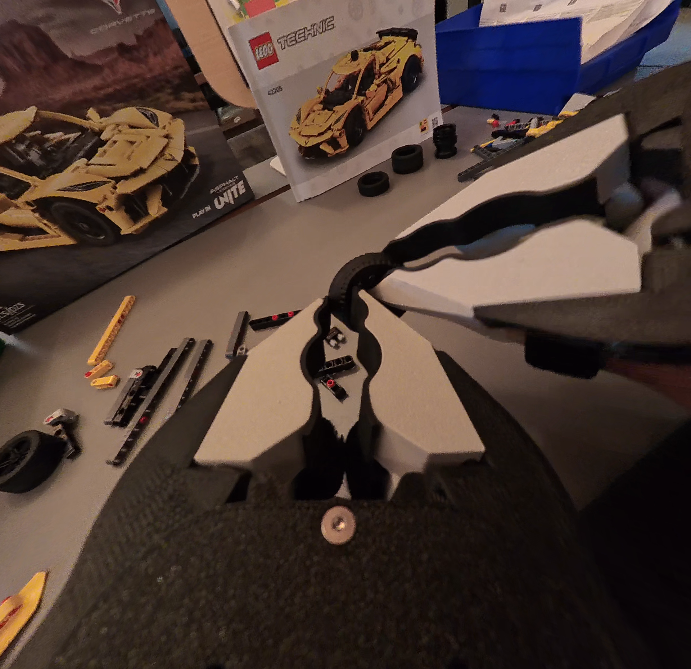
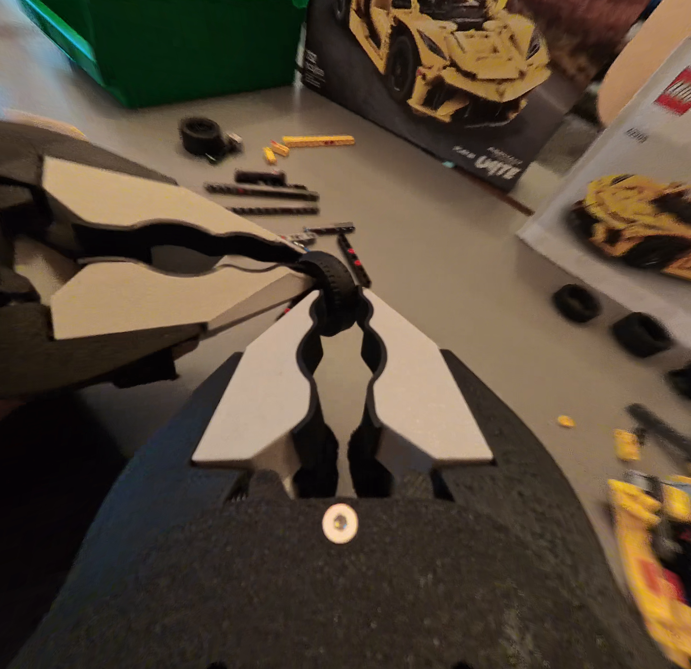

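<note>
Fingers of left gripper (image 1: 342, 303) and right gripper (image 2: 338, 296) pinching black tyre (image 2: 332, 292)

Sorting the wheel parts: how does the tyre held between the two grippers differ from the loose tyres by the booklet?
The held tyre is pinched on edge, off the table, by the left gripper and right gripper; the loose tyres rest untouched on the table. Both are black rubber.

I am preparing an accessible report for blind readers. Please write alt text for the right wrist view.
Both grippers pinch one small black tyre above a grey table: the right gripper from below, the left gripper from the left side. Black and yellow building beams lie behind, with a green bin and a toy car box.
</note>
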Motion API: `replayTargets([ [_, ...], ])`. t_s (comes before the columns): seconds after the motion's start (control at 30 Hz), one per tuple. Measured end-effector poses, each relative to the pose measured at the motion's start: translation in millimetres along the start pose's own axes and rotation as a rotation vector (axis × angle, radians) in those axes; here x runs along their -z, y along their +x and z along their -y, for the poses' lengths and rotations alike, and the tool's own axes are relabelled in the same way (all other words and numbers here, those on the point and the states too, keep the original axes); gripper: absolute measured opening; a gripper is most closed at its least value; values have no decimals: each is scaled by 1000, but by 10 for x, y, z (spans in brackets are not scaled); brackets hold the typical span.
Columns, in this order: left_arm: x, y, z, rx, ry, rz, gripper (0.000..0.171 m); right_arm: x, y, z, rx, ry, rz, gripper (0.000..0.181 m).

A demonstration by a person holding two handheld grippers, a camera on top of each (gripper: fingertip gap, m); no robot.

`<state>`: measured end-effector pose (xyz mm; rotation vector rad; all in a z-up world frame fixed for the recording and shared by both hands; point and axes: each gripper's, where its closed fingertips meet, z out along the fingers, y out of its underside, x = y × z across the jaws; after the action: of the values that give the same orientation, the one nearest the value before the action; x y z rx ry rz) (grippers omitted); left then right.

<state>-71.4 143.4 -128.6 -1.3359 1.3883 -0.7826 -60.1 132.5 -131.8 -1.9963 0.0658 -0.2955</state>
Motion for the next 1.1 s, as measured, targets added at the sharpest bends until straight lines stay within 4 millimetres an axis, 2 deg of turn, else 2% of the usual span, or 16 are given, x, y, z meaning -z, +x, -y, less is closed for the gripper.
replayTargets([
  [0.07, 34, 37, 22, 33, 34, -94, 11, 23, -34, 0, -149, 51, 186, 15],
  [0.17, 92, 53, 69, 143, 88, -216, 10, 158, -89, 41, -297, 167, 464, 19],
  [0.27, 95, 33, 81, 255, 109, -298, 10, 168, -45, -1, -414, 160, 576, 30],
  [0.37, 99, 58, 91, 277, 116, -330, 10, 138, -174, -36, -311, 136, 581, 23],
  [0.5, 101, 89, 97, 237, 137, -332, 11, 148, -148, -44, -195, 114, 498, 16],
  [0.6, 139, 135, 119, 338, 137, -461, 14, 209, -142, -47, -165, 123, 529, 15],
  [0.63, 153, 154, 106, 345, 121, -504, 23, 235, -160, -65, -126, 116, 546, 15],
  [0.67, 188, 193, 92, 316, 115, -554, 29, 277, -197, -80, -75, 116, 572, 14],
  [0.73, 285, 283, 92, 220, 133, -624, 20, 332, -251, -102, -24, 114, 612, 15],
  [0.83, 302, 293, 111, 117, 176, -566, 14, 348, -273, -112, -55, 101, 638, 15],
  [0.9, 265, 244, 115, 84, 177, -494, 14, 296, -268, -101, -78, 86, 596, 15],
  [1.0, 131, 108, 69, -9, 129, -272, 14, 75, -149, -100, -24, 35, 251, 17],
  [1.07, 133, 67, 105, -35, 144, -216, 15, 64, -108, -44, 55, 35, 54, 19],
  [1.1, 152, 61, 126, -47, 163, -217, 15, 75, -109, -12, 80, 56, 37, 20],
])
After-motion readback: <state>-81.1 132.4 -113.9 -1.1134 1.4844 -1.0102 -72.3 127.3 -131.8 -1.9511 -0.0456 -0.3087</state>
